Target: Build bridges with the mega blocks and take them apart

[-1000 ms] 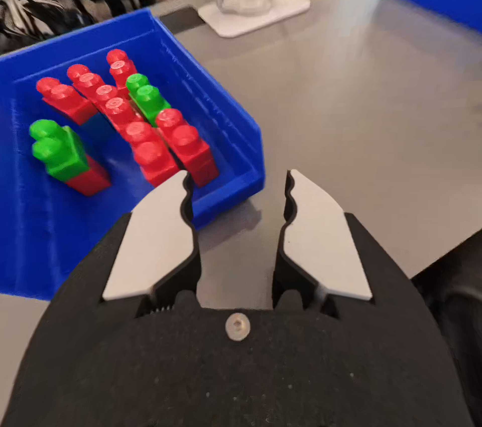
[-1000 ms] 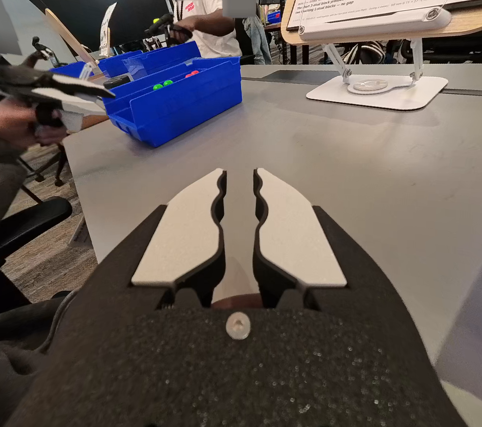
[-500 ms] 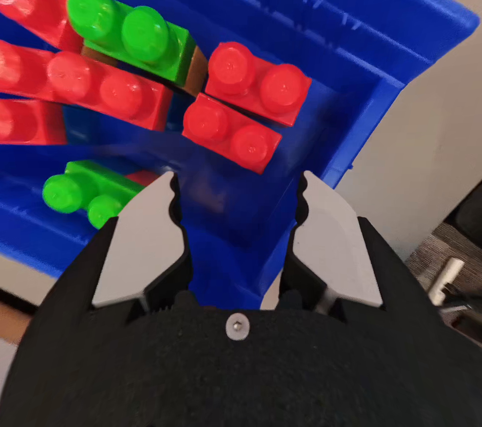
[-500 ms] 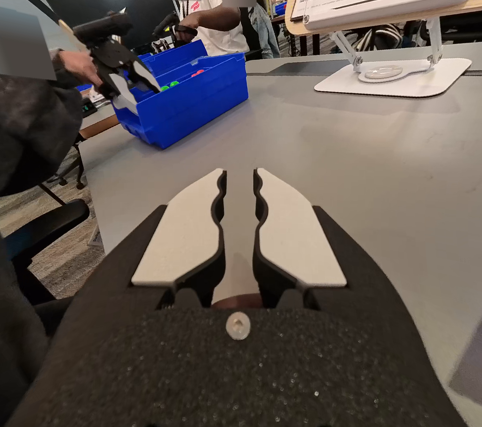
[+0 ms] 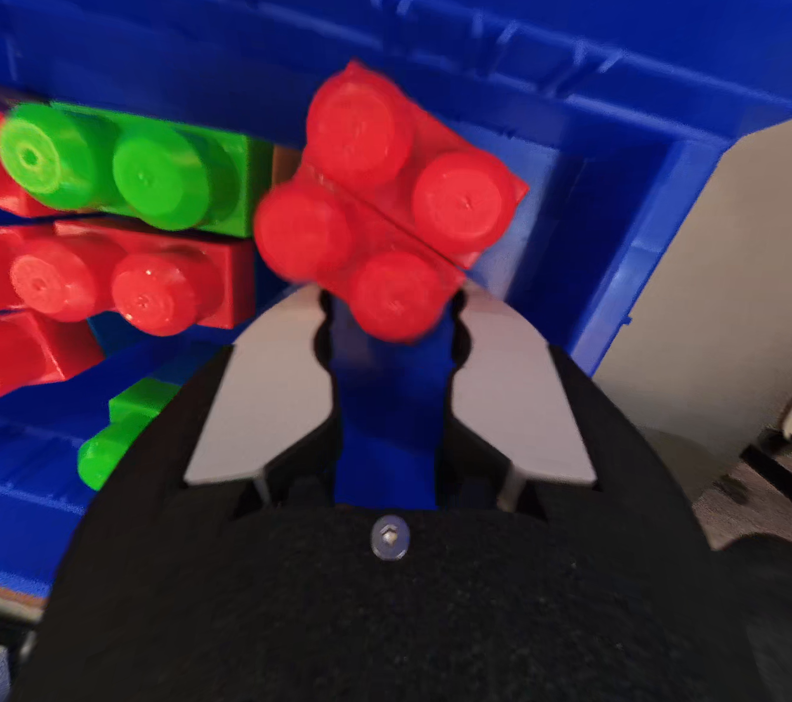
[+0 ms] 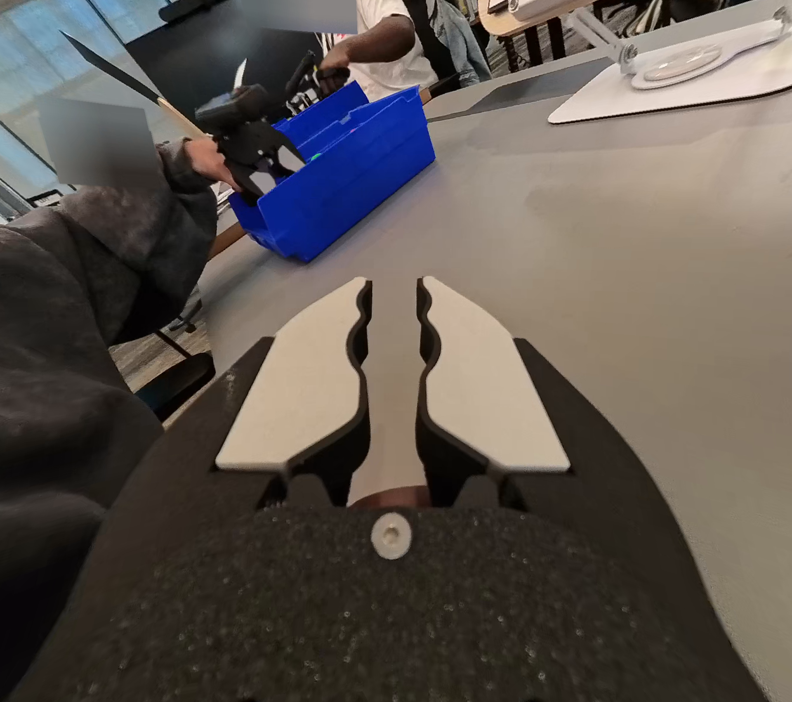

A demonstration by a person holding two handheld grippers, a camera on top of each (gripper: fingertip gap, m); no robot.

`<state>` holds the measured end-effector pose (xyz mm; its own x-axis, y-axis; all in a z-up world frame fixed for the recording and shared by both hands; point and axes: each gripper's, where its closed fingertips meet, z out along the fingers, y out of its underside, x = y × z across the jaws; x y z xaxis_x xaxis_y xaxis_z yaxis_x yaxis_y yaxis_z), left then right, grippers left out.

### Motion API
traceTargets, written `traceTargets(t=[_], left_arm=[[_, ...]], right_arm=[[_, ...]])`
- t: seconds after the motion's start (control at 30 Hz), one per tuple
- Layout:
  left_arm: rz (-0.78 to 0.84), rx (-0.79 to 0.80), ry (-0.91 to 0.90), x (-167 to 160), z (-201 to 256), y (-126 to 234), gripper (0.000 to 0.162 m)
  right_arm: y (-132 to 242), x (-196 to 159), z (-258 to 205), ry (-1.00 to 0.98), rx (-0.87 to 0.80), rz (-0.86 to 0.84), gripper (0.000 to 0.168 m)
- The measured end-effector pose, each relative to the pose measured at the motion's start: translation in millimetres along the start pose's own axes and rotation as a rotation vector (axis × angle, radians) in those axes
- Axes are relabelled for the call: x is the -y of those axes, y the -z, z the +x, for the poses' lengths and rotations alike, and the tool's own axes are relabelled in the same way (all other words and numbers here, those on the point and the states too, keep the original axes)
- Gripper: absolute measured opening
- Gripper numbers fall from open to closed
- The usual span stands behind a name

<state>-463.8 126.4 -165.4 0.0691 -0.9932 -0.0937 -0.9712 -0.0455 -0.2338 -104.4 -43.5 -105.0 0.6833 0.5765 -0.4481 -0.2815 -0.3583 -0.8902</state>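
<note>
Fingers (image 5: 274, 381) wide apart on left gripper (image 5: 391, 297); red blocks (image 5: 385, 201) crowd ahead; right gripper (image 6: 393, 287) narrow.

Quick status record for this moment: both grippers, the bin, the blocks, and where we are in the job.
left gripper: open, inside the blue bin, tips at the nearer of two red blocks; not gripped yet
right gripper: jaws slightly apart, empty, over bare table
red blocks: two 2-stud, side by side
other blocks: green block, more red ones to the left
bin place: on the table's left part
stage: no bridge on the table yet
</note>
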Motion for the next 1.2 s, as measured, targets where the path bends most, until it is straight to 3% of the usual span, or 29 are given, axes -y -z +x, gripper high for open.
traceTargets(t=[0.13, 0.27, 0.3, 0.37, 0.4, 0.57, 0.73, 1.0, 1.2], left_arm=[[0.023, 0.043, 0.023, -1.4, -1.7, 11.9, 0.023], [0.071, 0.042, 0.109, -2.6, 2.7, 17.7, 0.012], [0.062, 0.056, 0.126, -4.3, 3.2, 17.7, 0.015], [0.019, 0.083, 0.163, -10.0, 3.2, 17.7, 0.046], [-0.001, 0.088, 0.162, -12.4, 4.8, 18.6, 0.055], [-0.053, 0.159, -0.005, -8.3, 0.2, 33.5, 0.081], [-0.097, 0.083, -0.136, 11.0, -2.7, 33.9, 0.080], [-0.190, -0.025, -0.183, 17.1, -10.3, 28.3, 0.079], [-0.320, -0.040, -0.230, -3.3, -13.1, 9.5, 0.074]], right_arm=[[-0.2, -1.1, -5.8, 0.047, 0.006, -0.007, 0.020], [-2.6, -6.6, -15.3, 0.107, 0.016, -0.039, 0.020], [-3.2, -8.3, -17.4, 0.123, 0.016, -0.049, 0.020], [-4.2, -10.8, -21.4, 0.157, 0.014, -0.061, 0.020], [-4.5, -11.9, -23.1, 0.176, 0.013, -0.066, 0.020], [-7.0, -15.2, -27.8, 0.231, 0.012, -0.084, 0.019], [-10.4, -18.1, -29.9, 0.250, 0.015, -0.102, 0.019], [-7.2, -16.4, -28.2, 0.232, 0.009, -0.086, 0.019], [-2.2, -13.8, -24.2, 0.179, 0.011, -0.066, 0.019]])
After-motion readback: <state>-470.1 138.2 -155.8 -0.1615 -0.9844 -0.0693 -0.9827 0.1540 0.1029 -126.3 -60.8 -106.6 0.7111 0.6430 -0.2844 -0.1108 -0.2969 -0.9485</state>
